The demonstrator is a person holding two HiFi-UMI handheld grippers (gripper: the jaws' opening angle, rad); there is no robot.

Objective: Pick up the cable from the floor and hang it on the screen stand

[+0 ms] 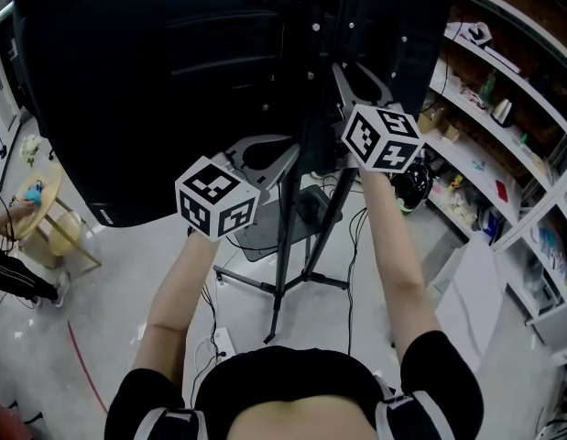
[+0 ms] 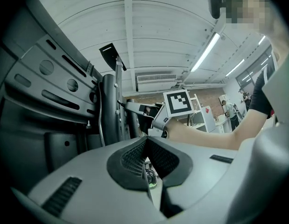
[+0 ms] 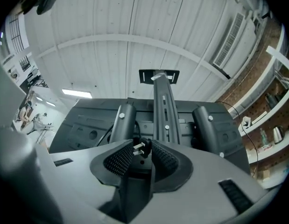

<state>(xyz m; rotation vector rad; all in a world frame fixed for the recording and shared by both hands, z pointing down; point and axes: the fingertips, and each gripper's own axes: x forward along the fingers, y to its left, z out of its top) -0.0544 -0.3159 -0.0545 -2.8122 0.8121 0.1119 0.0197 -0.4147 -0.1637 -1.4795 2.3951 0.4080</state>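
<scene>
Lower centre of the right gripper view: the cable plug [image 3: 145,149] is seen between the parted, released pads of the right gripper [image 3: 142,143]. The left gripper [image 2: 146,141] is clenched, nothing visibly held. Beyond, at centre, the screen stand [image 3: 164,111] is shown.

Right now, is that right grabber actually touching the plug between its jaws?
Cannot tell. In the right gripper view the plug sits between the right gripper's pads, close to both, but neither contact nor a gap shows plainly.

My left gripper [image 2: 146,143] fills the bottom of the frame, jaws together. A stand pole [image 2: 109,106] rises centre left, with the right gripper [image 2: 140,110] just beside it.
</scene>
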